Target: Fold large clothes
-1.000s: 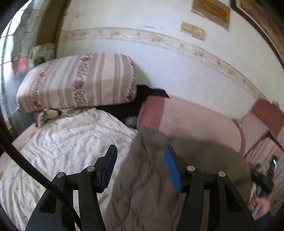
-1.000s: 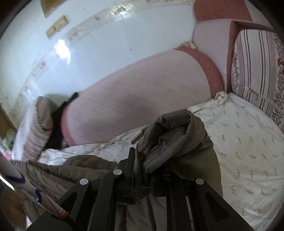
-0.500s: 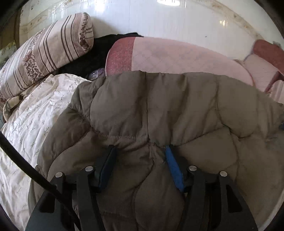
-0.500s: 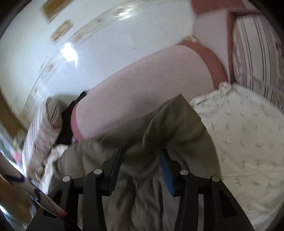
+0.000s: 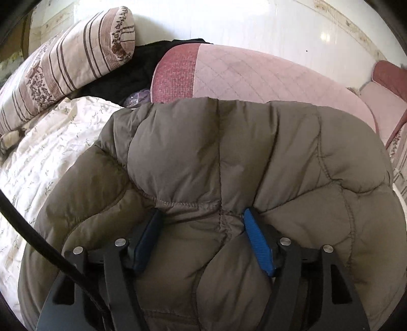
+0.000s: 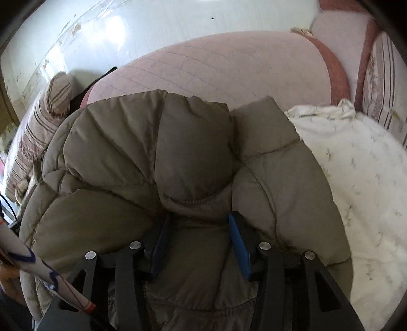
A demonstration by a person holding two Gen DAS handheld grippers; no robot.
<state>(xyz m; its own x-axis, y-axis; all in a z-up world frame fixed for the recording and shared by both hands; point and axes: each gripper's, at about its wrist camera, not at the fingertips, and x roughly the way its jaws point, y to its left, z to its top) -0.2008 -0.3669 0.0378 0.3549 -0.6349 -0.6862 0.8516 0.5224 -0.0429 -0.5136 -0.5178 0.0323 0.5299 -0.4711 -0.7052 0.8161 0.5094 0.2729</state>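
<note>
The olive-brown quilted puffer jacket (image 5: pixel 229 157) lies heaped on the bed, filling the middle of both wrist views, its stitched baffles puffed into soft, rounded lobes with a matte, slightly slick shell. The step in hand looks like the laying-down of a fold: the left gripper (image 5: pixel 201 236) has a ridge of jacket between its blue ribbed pads, yet its jaws are opening, so the cloth is being let go. The right gripper (image 6: pixel 198 234) stands part-open with a bulge of padding between its fingers; whether the pads press on it I cannot tell. Next, I judge, both grippers must back clear without dragging the springy filling, then find a fresh edge for another fold. Beneath the jacket, from 7 to 10 o'clock in the left view, spreads a cream quilted bedspread (image 5: pixel 45 157) with a faint sprig print. At 12 o'clock lies a pink diamond-stitched bolster (image 5: pixel 254 76), at 10 o'clock a striped floral pillow (image 5: pixel 63 61), behind them a glossy pale wall (image 5: pixel 254 23).
</note>
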